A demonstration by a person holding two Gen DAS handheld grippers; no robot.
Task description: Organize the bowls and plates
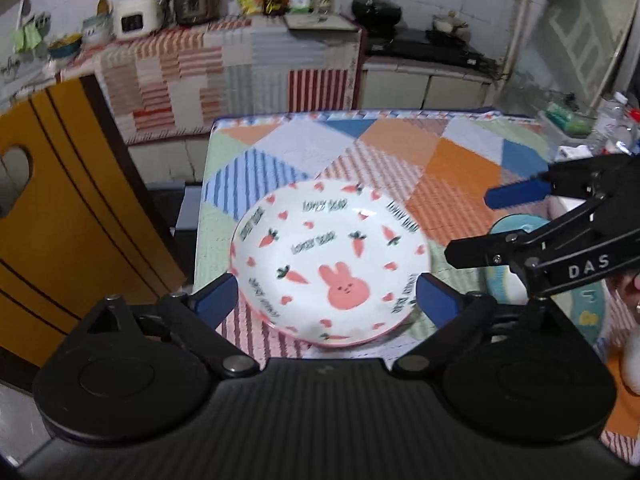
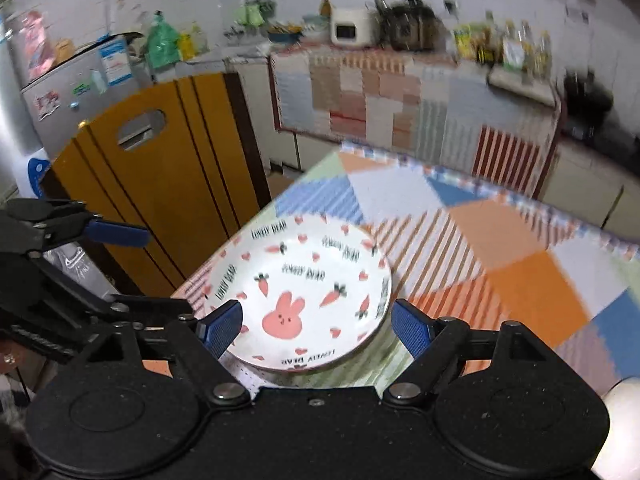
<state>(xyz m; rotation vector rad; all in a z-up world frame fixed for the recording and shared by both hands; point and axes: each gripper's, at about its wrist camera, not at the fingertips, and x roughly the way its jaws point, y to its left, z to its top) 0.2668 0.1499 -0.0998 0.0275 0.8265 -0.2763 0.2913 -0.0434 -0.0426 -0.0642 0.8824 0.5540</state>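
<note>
Left wrist view: left claw (image 1: 326, 298) spread wide, blue pads on either side of the white ceramic plate with pink rabbit and carrot print (image 1: 330, 262), holding nothing; whether the pads touch its rim, can't tell. Plate lies flat near the left edge of the surface under a patchwork pastel cloth (image 1: 400, 152). Right claw (image 1: 470, 226) comes in from the right, also spread and holding nothing, hovering over a teal-rimmed dish (image 1: 516, 224) just right of the rabbit plate; most of that dish is hidden by the claw arm, so its shape is unclear. Yellow wooden chair back (image 1: 68, 208) stands off the surface's left edge. Right wrist view: right claw (image 2: 316, 326) wide apart, rabbit plate (image 2: 304, 296) between the pads and lower, surface cloth (image 2: 500, 260) beyond; left claw (image 2: 120, 268) at frame left, parted, nothing in it. Frame blurry, likely in motion. Judgement: step in hand looks like picking one dish for stacking. To do it well, come in low at the rim, pinch one edge firmly, lift level so the glazed ceramic doesn't slip, keep both claws from colliding, and watch the nearby surface edge.
</note>
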